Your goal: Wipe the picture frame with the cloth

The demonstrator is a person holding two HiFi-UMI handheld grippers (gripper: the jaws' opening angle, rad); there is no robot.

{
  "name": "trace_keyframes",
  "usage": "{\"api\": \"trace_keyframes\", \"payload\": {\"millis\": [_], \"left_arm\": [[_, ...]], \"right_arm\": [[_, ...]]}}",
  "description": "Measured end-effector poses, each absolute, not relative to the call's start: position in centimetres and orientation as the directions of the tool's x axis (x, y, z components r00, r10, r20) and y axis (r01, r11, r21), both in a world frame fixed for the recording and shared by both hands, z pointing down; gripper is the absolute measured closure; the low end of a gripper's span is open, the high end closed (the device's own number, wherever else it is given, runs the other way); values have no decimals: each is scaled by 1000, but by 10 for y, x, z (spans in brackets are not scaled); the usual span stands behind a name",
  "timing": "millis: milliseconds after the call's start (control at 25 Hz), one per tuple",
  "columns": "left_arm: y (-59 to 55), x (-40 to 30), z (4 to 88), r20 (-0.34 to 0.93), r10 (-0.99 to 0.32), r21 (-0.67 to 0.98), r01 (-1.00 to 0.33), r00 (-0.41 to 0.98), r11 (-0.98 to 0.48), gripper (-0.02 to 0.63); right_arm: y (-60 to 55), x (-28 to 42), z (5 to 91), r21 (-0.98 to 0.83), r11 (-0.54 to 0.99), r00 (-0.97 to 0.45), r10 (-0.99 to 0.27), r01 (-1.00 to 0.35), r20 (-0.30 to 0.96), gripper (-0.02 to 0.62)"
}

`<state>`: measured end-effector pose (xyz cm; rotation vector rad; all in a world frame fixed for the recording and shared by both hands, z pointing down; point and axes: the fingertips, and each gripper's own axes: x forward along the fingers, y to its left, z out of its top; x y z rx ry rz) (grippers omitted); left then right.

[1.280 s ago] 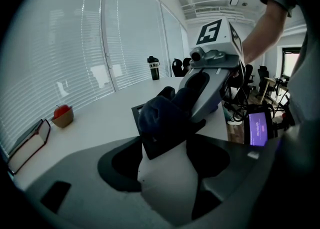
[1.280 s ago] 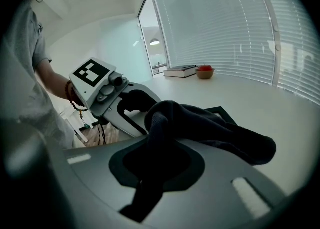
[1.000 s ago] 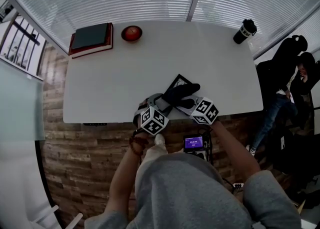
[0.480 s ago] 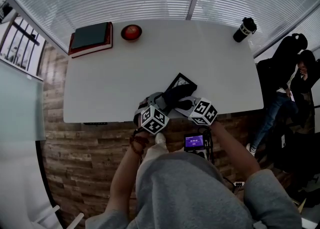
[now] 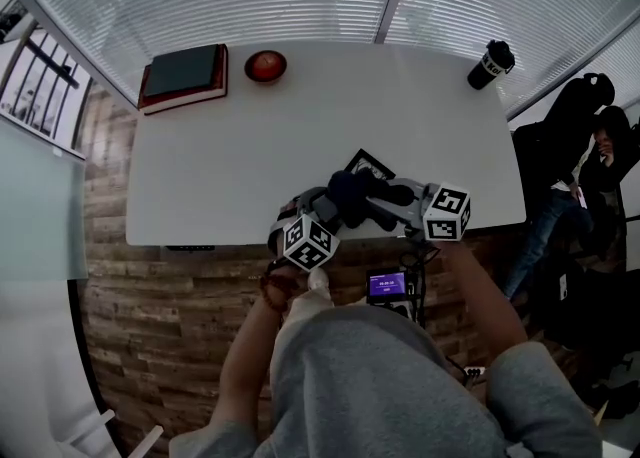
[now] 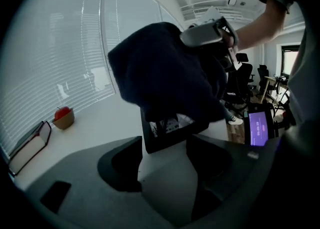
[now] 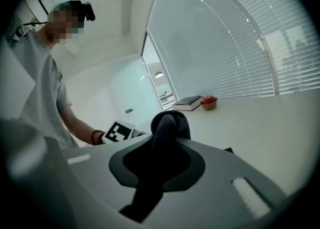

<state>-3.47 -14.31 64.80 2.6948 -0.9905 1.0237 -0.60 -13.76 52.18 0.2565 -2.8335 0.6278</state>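
A black picture frame (image 5: 367, 162) stands tilted near the front edge of the white table (image 5: 220, 166). My left gripper (image 5: 328, 204) is closed on the frame's lower edge (image 6: 167, 132), which sits between the two jaws of that left gripper (image 6: 162, 158). A dark cloth (image 5: 350, 192) hangs bunched from my right gripper (image 5: 378, 196), which is shut on it. In the left gripper view the cloth (image 6: 165, 78) covers the upper part of the frame, with the right gripper (image 6: 202, 34) above it. The right gripper view shows the cloth (image 7: 170, 125) pinched in the right gripper (image 7: 159, 165).
A stack of books (image 5: 183, 76) and a bowl with a red apple (image 5: 265, 66) lie at the table's far left. A black cup (image 5: 490, 63) stands at the far right corner. A person (image 5: 580, 146) sits to the right. A lit device screen (image 5: 388, 286) is below the table edge.
The right gripper has risen and swung to the right, lifting the cloth into a bunch off the frame. The left gripper and the frame have stayed put.
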Motion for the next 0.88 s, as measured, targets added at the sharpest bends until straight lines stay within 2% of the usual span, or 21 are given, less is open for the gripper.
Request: {"api": "trace_keyframes", "payload": {"millis": [160, 320, 480, 600, 760, 880], "left_arm": [[-143, -36, 648, 625, -541, -135, -605, 563, -785, 318], [-142, -36, 648, 625, -540, -134, -604, 564, -786, 318], [-144, -35, 648, 623, -542, -136, -605, 564, -785, 318], [-143, -34, 649, 625, -540, -134, -604, 564, -786, 318], [-143, -33, 648, 626, -540, -133, -604, 563, -786, 318], [-143, -33, 647, 625, -539, -133, -604, 564, -786, 318]], "right_arm": [[-189, 28, 514, -312, 865, -906, -305, -392, 294, 549], [-244, 68, 523, -142, 786, -766, -519, -602, 379, 549], [-280, 88, 543, 75, 722, -609, -630, -688, 482, 549], [-285, 82, 565, 126, 727, -565, -620, -675, 544, 549], [-268, 56, 610, 90, 791, -550, -497, -605, 671, 549], [-253, 40, 630, 25, 810, -555, -424, -586, 716, 549]]}}
